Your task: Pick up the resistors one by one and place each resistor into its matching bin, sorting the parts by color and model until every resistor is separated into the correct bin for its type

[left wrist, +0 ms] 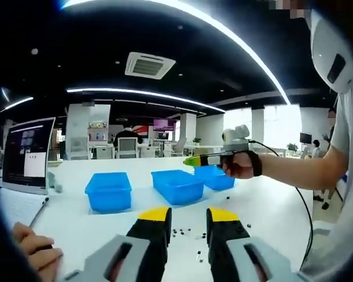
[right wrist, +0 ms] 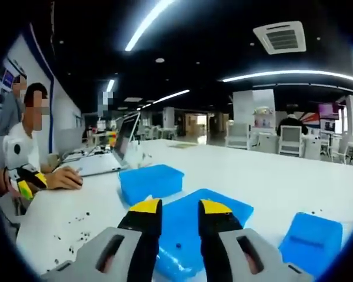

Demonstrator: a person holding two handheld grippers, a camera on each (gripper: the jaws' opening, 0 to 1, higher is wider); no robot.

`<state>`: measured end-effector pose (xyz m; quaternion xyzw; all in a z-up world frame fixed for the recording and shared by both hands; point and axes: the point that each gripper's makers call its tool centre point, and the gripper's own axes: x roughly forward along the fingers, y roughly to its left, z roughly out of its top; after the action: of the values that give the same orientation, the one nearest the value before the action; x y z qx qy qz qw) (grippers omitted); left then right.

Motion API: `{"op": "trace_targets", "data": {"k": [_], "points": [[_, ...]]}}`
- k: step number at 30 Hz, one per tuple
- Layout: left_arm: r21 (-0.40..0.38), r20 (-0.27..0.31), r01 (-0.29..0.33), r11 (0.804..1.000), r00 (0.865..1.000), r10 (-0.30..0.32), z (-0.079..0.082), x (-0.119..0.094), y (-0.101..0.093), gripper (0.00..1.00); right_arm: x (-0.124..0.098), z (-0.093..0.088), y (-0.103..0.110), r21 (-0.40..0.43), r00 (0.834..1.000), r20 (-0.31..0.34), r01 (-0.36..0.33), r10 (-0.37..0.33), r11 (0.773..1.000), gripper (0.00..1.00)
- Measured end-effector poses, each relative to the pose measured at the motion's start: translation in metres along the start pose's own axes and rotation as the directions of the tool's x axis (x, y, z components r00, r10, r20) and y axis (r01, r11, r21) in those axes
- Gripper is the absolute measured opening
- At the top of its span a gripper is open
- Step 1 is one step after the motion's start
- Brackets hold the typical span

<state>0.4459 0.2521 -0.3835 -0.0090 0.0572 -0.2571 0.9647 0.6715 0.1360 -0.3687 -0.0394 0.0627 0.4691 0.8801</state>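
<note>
Sorting barely started: your right gripper (right wrist: 173,207), jaws spread and empty, hovers over the middle bin (right wrist: 185,229); resistors (left wrist: 187,233) scattered at 12 o'clock of the spread left gripper (left wrist: 188,216).

- The left gripper (left wrist: 185,218) rises from the bottom of the left gripper view, its 2 yellow-tipped black jaws apart with a clear gap between them and nothing held.
- The right gripper (right wrist: 179,210) rises from the bottom of the right gripper view, its 2 jaws likewise parted and holding nothing.
- In the left gripper view, the right gripper (left wrist: 193,160) comes in from the right, level and pointing left, gripped by the person's right hand (left wrist: 240,165).
- A dark strap wraps that wrist, and the bare forearm (left wrist: 297,171) stretches right toward a white sleeve.
</note>
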Motion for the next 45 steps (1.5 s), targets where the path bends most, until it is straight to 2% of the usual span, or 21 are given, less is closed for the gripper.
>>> {"op": "trace_targets", "data": {"k": [6,12,17,22,25,28,32,33,35,36,37,41,42,44,45], "points": [[0.001,0.013,-0.013,1.000,1.000,0.013,0.004,0.000,0.003,0.26,-0.006,0.004,0.003,-0.013,1.000,-0.007,-0.008,0.008,1.000,0.26],[0.006,0.017,-0.021,1.000,1.000,0.021,0.005,-0.001,0.005,0.26,-0.022,0.014,0.009,-0.067,0.998,-0.036,-0.055,0.053,0.996,0.25],[-0.006,0.012,-0.033,0.999,0.999,0.033,0.000,0.001,0.008,0.26,-0.039,0.010,0.020,-0.135,0.989,-0.119,-0.104,0.088,0.985,0.25],[0.001,0.009,-0.032,0.999,0.999,0.032,-0.001,0.002,0.007,0.26,-0.066,-0.010,0.035,-0.195,0.953,-0.256,-0.213,0.160,0.957,0.24],[-0.012,-0.007,-0.043,0.999,0.999,0.043,-0.008,0.003,0.011,0.26,-0.088,-0.030,0.044,-0.213,0.904,-0.378,-0.294,0.199,0.932,0.24],[-0.024,-0.007,-0.040,0.999,0.999,0.040,-0.009,0.003,0.009,0.26,-0.105,-0.052,0.044,-0.191,0.847,-0.489,-0.340,0.211,0.921,0.24],[-0.016,-0.006,-0.039,0.999,0.999,0.039,-0.009,0.003,0.007,0.26,-0.117,-0.081,0.042,-0.157,0.766,-0.605,-0.381,0.216,0.911,0.24],[-0.018,-0.006,-0.041,0.999,0.999,0.041,-0.009,0.003,0.007,0.26,-0.120,-0.089,0.042,-0.151,0.733,-0.647,-0.394,0.211,0.907,0.24],[-0.021,-0.005,-0.041,0.999,0.999,0.041,-0.008,0.003,0.007,0.26,-0.123,-0.102,0.040,-0.141,0.681,-0.706,-0.406,0.195,0.903,0.24],[-0.020,-0.003,-0.040,0.999,0.999,0.040,-0.007,0.003,0.006,0.26,-0.125,-0.110,0.041,-0.131,0.647,-0.736,-0.425,0.200,0.896,0.24],[-0.017,-0.003,-0.037,0.999,0.999,0.037,-0.007,0.003,0.005,0.26,-0.126,-0.114,0.042,-0.118,0.625,-0.753,-0.437,0.206,0.892,0.24],[-0.008,-0.007,-0.034,0.999,0.999,0.033,-0.008,0.002,0.003,0.26,-0.122,-0.127,0.046,-0.092,0.575,-0.789,-0.457,0.215,0.885,0.24],[-0.011,-0.008,-0.036,0.999,0.999,0.036,-0.008,0.001,0.003,0.26,-0.118,-0.126,0.045,-0.100,0.580,-0.789,-0.450,0.205,0.887,0.23],[-0.011,-0.003,-0.045,0.999,0.999,0.045,-0.006,-0.001,0.002,0.26,-0.116,-0.126,0.038,-0.110,0.568,-0.803,-0.439,0.181,0.892,0.23],[-0.009,-0.001,-0.047,0.999,0.999,0.047,-0.006,-0.002,0.002,0.26,-0.115,-0.126,0.033,-0.125,0.571,-0.805,-0.432,0.163,0.893,0.23]]}}
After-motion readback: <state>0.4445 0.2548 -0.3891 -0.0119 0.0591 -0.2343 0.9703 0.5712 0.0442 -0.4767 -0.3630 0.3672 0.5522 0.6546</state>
